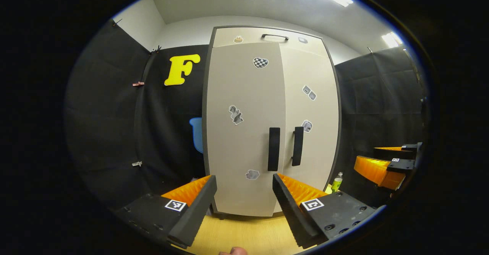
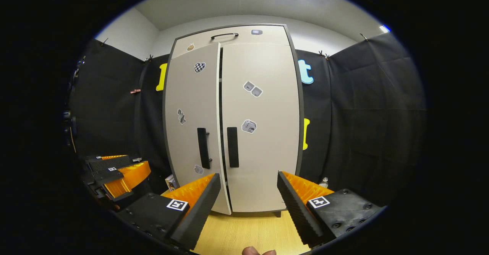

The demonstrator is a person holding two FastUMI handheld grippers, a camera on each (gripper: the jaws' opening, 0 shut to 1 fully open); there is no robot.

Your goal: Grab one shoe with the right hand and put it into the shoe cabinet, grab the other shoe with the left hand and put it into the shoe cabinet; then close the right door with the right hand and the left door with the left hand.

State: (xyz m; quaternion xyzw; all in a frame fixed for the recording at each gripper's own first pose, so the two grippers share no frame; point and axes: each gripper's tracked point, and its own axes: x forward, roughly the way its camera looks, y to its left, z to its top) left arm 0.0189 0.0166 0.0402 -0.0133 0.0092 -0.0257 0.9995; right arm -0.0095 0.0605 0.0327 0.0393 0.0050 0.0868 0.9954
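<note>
Looks like the last bit of the job: shoes presumably inside already, right door [image 2: 263,129] sitting flush, left door [image 2: 193,129] not quite home. From the right gripper view, a dark gap down the middle and the left door's free edge standing proud of the frame, so probably ajar a touch. From the left gripper view, hard to tell, looks nearly shut.

Best way to finish, going by this: bring the left tongs [image 1: 244,205] straight in and press flat on the door panel near its handle [image 1: 273,148], on the free edge rather than the hinge side, for the most leverage. A slow, square push, no sideways swipe, so the cabinet [image 1: 248,35] doesn't rock on the worktop [image 1: 244,234]. No need to grip the handle at all; a nudge with one finger edge would do. Worth stopping once the two door edges line up.

Left tongs spread wide with nothing between them, hanging just in front of the cabinet. Right tongs [image 2: 248,205] likewise splayed and empty, held back from the doors.

Cabinet itself: tall, pale beige, dark trim round the frame, two upright black handles side by side near the middle seam, a small handle up top, a scatter of little stickers on both doors. Standing on the light wood worktop against the black cloth wall.
</note>
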